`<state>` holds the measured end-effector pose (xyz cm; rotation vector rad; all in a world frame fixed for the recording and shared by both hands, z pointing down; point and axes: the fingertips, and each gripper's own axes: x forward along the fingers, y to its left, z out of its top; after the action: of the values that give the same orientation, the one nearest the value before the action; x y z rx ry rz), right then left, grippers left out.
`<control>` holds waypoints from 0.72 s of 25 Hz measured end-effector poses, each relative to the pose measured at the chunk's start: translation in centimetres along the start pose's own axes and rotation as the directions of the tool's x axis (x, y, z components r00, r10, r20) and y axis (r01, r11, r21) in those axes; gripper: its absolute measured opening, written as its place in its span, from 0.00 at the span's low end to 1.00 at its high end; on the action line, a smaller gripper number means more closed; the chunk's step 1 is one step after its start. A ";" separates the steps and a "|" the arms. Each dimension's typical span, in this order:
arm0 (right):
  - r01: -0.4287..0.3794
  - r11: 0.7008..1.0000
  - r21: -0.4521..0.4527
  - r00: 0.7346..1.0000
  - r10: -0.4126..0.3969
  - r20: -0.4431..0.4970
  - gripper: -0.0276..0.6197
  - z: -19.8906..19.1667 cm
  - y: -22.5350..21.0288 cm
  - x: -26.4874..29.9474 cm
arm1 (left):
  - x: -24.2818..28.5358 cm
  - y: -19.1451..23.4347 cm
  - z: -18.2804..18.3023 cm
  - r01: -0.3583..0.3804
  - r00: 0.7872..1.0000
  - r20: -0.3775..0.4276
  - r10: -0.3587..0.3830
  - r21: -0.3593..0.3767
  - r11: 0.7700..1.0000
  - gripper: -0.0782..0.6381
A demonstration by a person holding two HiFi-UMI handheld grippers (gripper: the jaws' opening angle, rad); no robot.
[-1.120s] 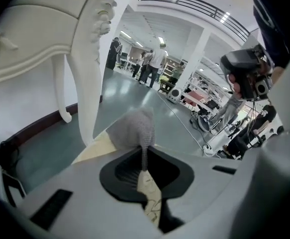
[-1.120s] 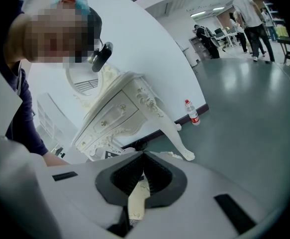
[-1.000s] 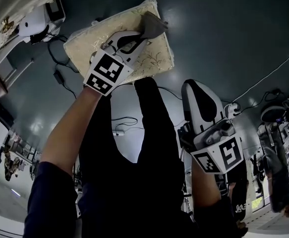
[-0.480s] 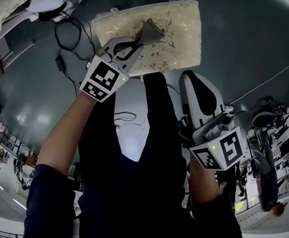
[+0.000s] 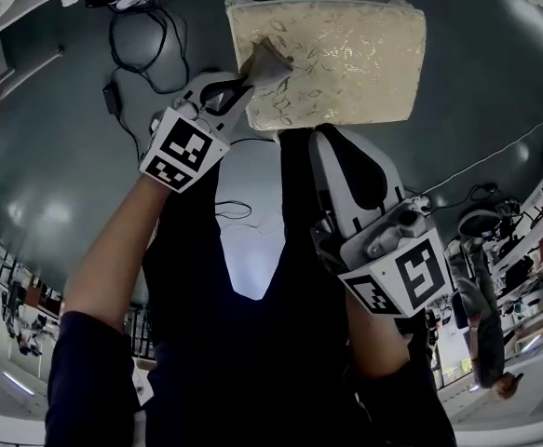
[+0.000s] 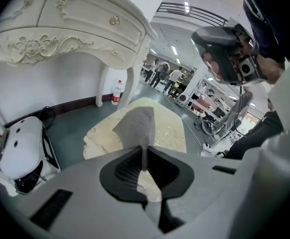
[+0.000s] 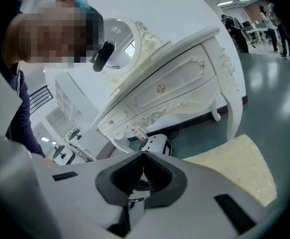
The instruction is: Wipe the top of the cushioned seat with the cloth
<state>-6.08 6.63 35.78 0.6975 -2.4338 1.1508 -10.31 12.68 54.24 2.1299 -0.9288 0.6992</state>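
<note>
Underfoot, a glossy dark green floor [image 5: 85, 156] carries loose cables [image 5: 127, 45], and a carved white dressing table [image 6: 60, 29] stands beside the cream cushioned seat [image 5: 346, 54]. The left gripper [image 5: 248, 80] has its jaws clamped on the grey cloth [image 5: 266, 63], which fans out from the jaw tips onto the seat's top near its left edge. The right gripper [image 5: 332, 147], jaws pressed together with nothing between them, hangs just short of the seat's near edge.
</note>
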 end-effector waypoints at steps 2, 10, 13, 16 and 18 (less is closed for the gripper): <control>0.005 1.000 -0.007 1.000 -0.005 -0.007 0.08 -0.4 0.1 0.2 | 0.3 -0.1 -0.7 0.004 1.000 -0.007 -0.004 -0.001 1.000 0.15; 0.035 0.999 0.012 0.999 -0.036 0.012 0.08 -0.4 -2.0 -1.3 | 3.5 -2.0 -0.2 0.037 0.998 -0.042 -0.036 0.024 0.999 0.15; 0.054 0.998 0.029 0.998 -0.055 0.032 0.08 0.4 -4.4 -3.1 | 5.4 -3.0 1.3 0.056 0.996 -0.066 -0.052 0.048 0.997 0.15; 0.074 0.996 0.050 0.996 -0.077 0.051 0.08 1.1 -7.4 -5.3 | 7.8 -4.3 3.2 0.073 0.994 -0.086 -0.067 0.070 0.995 0.15; 0.085 0.994 0.062 0.994 -0.089 0.059 0.08 1.5 -9.5 -6.9 | 9.8 -5.4 4.6 0.085 0.992 -0.096 -0.077 0.086 0.993 0.15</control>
<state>4.77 2.14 37.16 0.8607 -2.4018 1.1877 0.63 7.95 56.18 2.1804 -0.7700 0.8049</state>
